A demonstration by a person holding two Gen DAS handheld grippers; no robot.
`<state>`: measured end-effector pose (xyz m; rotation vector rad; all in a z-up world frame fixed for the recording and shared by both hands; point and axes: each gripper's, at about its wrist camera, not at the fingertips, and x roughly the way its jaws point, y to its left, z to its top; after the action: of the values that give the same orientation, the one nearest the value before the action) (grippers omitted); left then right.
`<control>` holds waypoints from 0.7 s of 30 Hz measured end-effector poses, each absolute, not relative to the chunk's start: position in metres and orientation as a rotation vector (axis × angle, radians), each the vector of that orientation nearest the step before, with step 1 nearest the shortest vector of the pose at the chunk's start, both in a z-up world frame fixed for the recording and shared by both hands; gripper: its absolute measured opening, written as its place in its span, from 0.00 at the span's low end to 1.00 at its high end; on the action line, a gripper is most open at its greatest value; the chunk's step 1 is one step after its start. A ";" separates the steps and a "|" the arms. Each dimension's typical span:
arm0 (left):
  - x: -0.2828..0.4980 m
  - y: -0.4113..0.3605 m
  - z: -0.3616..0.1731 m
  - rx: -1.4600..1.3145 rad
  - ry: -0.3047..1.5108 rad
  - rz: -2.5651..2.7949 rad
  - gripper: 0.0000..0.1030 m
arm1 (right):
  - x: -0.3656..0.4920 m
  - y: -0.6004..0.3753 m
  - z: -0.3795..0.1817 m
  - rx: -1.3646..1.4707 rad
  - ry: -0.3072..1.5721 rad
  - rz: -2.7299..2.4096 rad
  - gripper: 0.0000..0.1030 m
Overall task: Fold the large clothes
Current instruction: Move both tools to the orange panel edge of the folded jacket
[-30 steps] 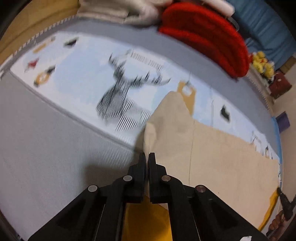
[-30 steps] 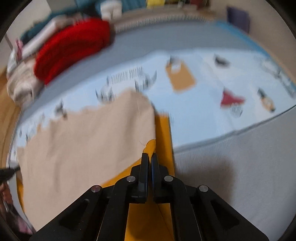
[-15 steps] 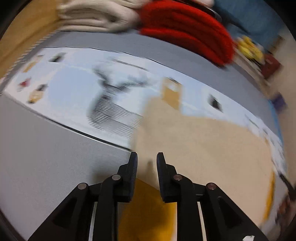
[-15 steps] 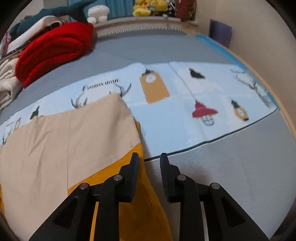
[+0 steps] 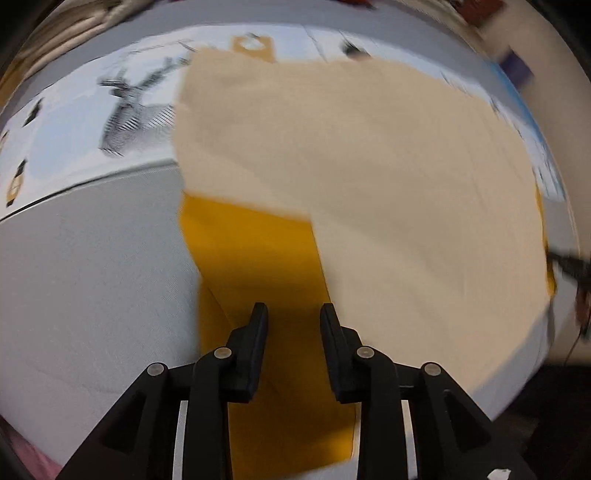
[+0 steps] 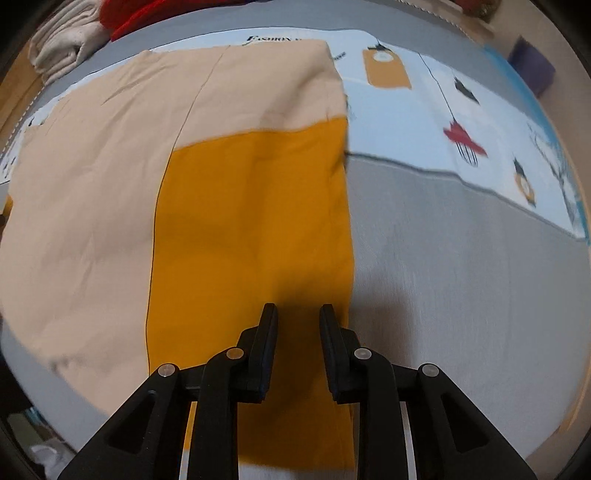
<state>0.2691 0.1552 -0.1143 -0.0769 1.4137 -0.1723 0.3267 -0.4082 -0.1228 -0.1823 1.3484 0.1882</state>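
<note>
The large garment (image 6: 92, 206) — beige on most of its surface, with a mustard-yellow panel (image 6: 255, 221) at each end — lies spread flat on a bed cover that is grey (image 6: 461, 277) near the cameras and pale blue with printed lamps, tags and a deer further back (image 6: 424, 122). The left gripper (image 5: 290, 314) points steeply down over the yellow panel (image 5: 255, 266) at the garment's left end; its jaws have just been opening, and the black fingers (image 5: 258, 325) now stand a little apart with nothing clamped between them, only cloth showing below the gap. The right gripper (image 6: 294, 315) hangs likewise over the yellow panel at the garment's right end, close to its edge beside the grey cover, its fingers (image 6: 269, 325) parted by a similar small gap and gripping nothing — those jaws too have just opened. At the far edge of the bed sit a folded cream pile (image 6: 62, 48) and something red (image 6: 129, 14), well apart from the garment. The left view is blurred.
</note>
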 end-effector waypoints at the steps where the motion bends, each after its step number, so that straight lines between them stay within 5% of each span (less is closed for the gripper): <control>1: 0.263 0.152 -0.119 -0.039 1.435 -0.177 0.26 | 0.320 -0.410 -0.125 -0.195 1.361 0.197 0.24; 13: 0.201 0.160 -0.101 0.117 1.450 0.090 0.26 | 0.277 -0.430 -0.124 -0.302 1.447 0.055 0.24; 21: 0.141 0.124 0.004 -0.118 1.033 0.176 0.26 | 0.233 -0.417 0.037 -0.071 0.908 -0.024 0.25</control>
<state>0.1409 0.1239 0.0041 -0.1178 1.0332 0.1764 0.2329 -0.4172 0.0374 -0.0708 0.9077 -0.0244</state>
